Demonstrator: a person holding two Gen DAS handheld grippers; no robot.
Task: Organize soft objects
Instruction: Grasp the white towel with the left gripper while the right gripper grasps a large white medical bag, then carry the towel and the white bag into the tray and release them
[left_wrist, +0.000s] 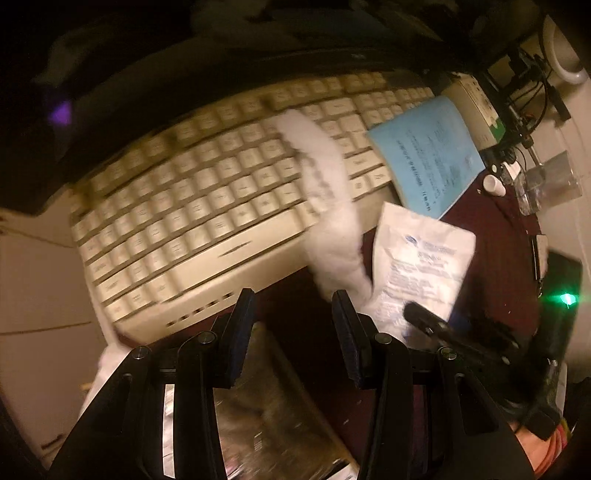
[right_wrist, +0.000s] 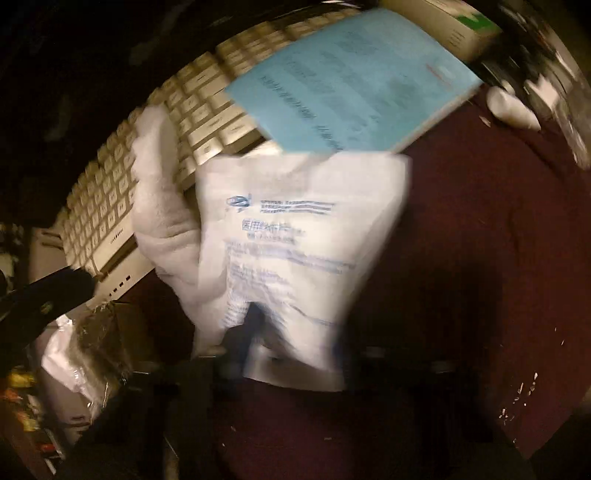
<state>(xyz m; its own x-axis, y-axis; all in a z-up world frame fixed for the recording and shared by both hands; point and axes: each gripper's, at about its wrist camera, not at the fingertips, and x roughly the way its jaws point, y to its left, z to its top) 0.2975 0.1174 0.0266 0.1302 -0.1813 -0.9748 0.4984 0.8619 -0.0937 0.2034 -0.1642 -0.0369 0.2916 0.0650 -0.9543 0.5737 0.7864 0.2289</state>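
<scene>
A white fluffy cloth (left_wrist: 328, 192) lies draped over the right part of a cream keyboard (left_wrist: 192, 206) and down onto the dark red table. It also shows in the right wrist view (right_wrist: 162, 206). My right gripper (right_wrist: 291, 332) is shut on a white printed packet (right_wrist: 295, 251), held up in front of the camera; the packet shows in the left wrist view (left_wrist: 421, 273) with the right gripper (left_wrist: 417, 314) at its lower edge. My left gripper (left_wrist: 293, 299) is open and empty, just short of the keyboard's front edge, with the cloth's lower end by its right finger.
A blue booklet (left_wrist: 428, 151) rests on the keyboard's right end. A small white bottle (left_wrist: 493, 184) and clear plastic (left_wrist: 550, 181) lie at the far right. A shiny wrapped package (left_wrist: 273, 406) lies under my left gripper. A black device with a green light (left_wrist: 567, 299) sits right.
</scene>
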